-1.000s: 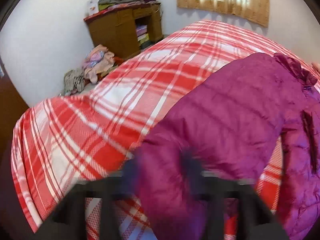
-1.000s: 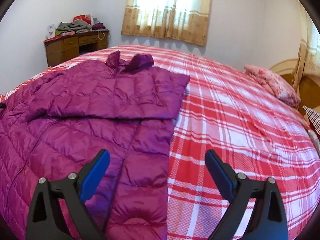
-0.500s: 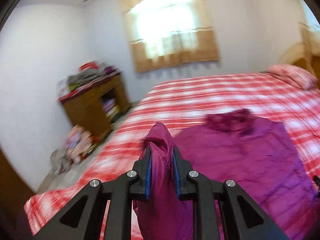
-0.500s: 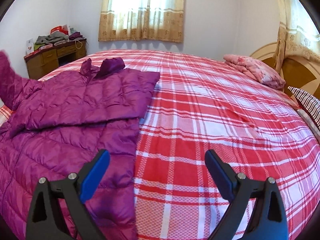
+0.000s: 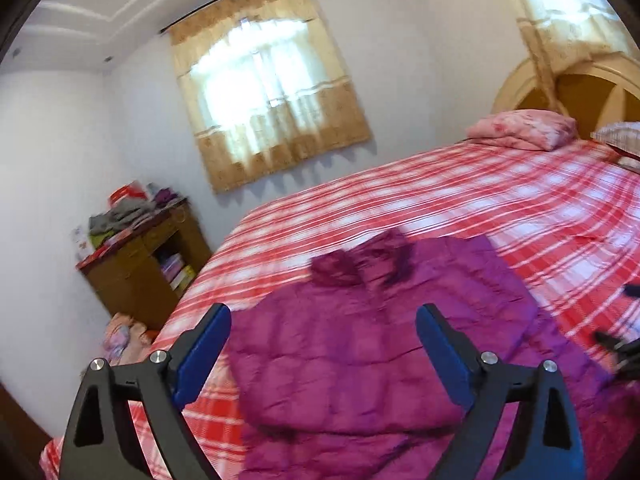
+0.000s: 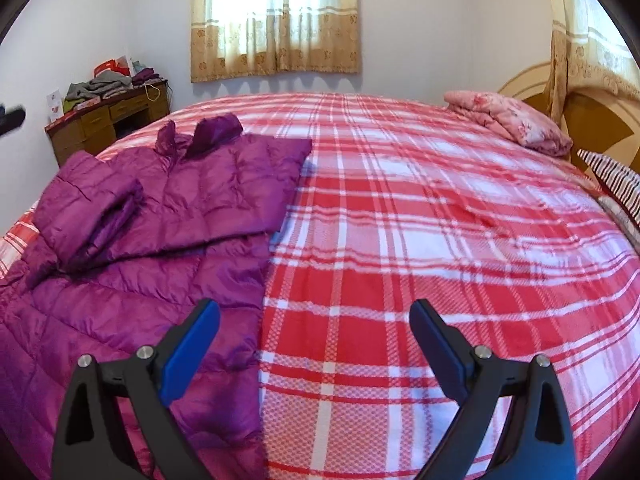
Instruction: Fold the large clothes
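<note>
A purple quilted puffer jacket [image 5: 360, 344] lies on the bed's red and white plaid blanket [image 5: 460, 208]. Both sleeves are folded across its chest; the left sleeve [image 6: 92, 216] lies on top, doubled over. Its collar [image 6: 200, 134] points toward the window. My left gripper [image 5: 322, 344] is open and empty, held above the folded sleeve. My right gripper [image 6: 314, 340] is open and empty, low over the jacket's right edge [image 6: 264, 280] and the blanket [image 6: 420, 208]. The right gripper's tip shows at the left wrist view's right edge [image 5: 616, 344].
A wooden desk [image 5: 140, 268] piled with clothes stands by the far wall left of the bed; it also shows in the right wrist view [image 6: 104, 118]. Clothes lie on the floor [image 5: 120, 340] beside it. A pink folded quilt [image 6: 508, 120] and a striped pillow [image 6: 616, 184] lie by the headboard.
My left gripper lifted the left sleeve, carried it over the jacket's chest, then opened and let it drop there. My right gripper stayed open and swung a little to the right.
</note>
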`<state>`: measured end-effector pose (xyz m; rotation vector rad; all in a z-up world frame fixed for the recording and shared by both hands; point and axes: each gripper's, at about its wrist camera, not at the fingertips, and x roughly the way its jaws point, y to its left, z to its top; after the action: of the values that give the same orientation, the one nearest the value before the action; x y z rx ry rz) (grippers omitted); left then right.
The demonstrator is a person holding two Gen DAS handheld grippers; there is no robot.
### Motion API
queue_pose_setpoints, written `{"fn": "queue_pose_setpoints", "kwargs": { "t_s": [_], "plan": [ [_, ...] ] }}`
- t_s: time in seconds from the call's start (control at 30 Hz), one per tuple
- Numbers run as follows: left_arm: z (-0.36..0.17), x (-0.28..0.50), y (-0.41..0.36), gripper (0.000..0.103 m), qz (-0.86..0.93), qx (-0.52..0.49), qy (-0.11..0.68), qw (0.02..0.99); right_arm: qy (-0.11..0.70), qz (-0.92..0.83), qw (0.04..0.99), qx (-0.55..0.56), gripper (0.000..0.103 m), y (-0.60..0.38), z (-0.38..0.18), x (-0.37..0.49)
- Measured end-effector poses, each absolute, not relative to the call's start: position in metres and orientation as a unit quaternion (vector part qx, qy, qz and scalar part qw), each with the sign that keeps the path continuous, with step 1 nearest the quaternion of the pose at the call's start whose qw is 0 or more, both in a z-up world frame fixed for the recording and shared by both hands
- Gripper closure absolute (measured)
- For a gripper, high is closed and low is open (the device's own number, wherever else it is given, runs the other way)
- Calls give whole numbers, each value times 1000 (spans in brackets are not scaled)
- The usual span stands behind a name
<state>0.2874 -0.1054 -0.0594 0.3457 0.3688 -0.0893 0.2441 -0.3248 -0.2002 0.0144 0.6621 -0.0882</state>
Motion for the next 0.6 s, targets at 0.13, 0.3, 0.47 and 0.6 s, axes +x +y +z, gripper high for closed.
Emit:
{"fn": "queue_pose_setpoints", "kwargs": {
  "t_s": [0.13,0.3,0.47,0.6],
  "plan": [
    [-90,317,-52,9,33,164,230,959,321,6,946,28,6,-311,-169,251],
    [-148,348,4,9,123,140,321,929,342,102,933,35,6,-259,-142,283],
    [-181,358,25,9,145,110,363,914,397,144,906,29,19,-201,-156,337],
    [-197,361,29,9,149,107,373,910,446,146,882,42,58,-177,-189,369]
  ]
}}
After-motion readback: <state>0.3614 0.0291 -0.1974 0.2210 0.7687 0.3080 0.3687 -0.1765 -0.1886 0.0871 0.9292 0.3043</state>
